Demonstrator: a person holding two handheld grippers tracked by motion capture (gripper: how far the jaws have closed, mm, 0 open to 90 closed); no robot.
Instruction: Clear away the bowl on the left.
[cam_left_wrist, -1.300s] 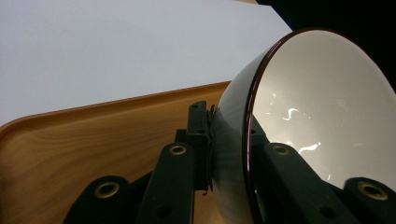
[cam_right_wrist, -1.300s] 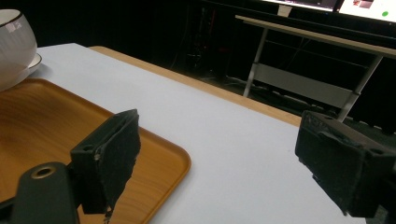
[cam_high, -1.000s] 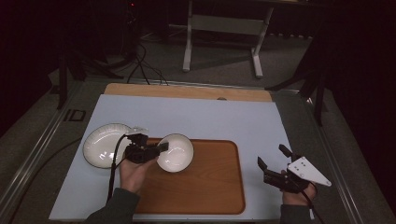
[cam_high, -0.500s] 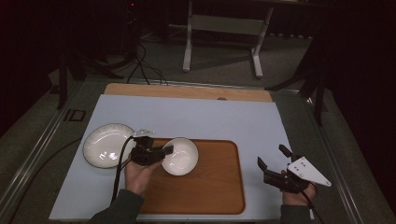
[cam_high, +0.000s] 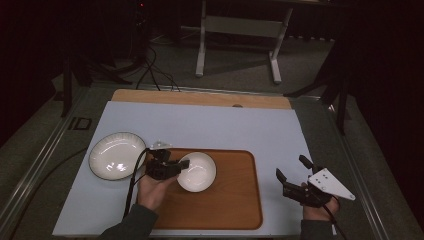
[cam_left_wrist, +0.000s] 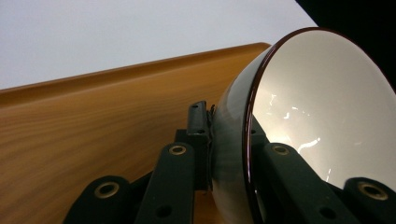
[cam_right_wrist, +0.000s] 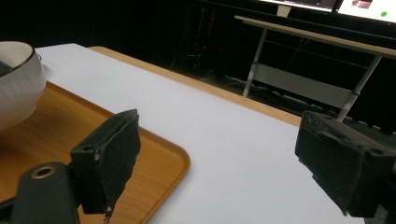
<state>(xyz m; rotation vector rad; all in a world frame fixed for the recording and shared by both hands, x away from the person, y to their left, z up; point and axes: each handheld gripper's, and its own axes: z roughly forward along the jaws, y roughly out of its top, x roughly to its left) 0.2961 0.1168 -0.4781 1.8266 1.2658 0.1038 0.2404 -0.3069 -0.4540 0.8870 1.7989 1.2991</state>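
A white bowl (cam_high: 197, 171) with a dark rim is over the left part of the wooden tray (cam_high: 235, 205). My left gripper (cam_high: 182, 165) is shut on the bowl's left rim. In the left gripper view the rim of the bowl (cam_left_wrist: 322, 102) is pinched between the two black jaws of that gripper (cam_left_wrist: 229, 135), one inside and one outside, with the tray (cam_left_wrist: 93, 121) behind. My right gripper (cam_high: 292, 175) stands open right of the tray. Its pads (cam_right_wrist: 109, 154) hold nothing, and the bowl (cam_right_wrist: 14, 79) shows at the far left of its view.
A white plate (cam_high: 116, 155) lies on the pale blue mat (cam_high: 210, 125) left of the tray. The tray's corner (cam_right_wrist: 173, 163) lies just ahead of my right gripper. A desk frame (cam_high: 240, 30) and cables stand beyond the table's far edge.
My left gripper has carried the bowl a little to the right and nearer, further over the tray. The right gripper has not moved.
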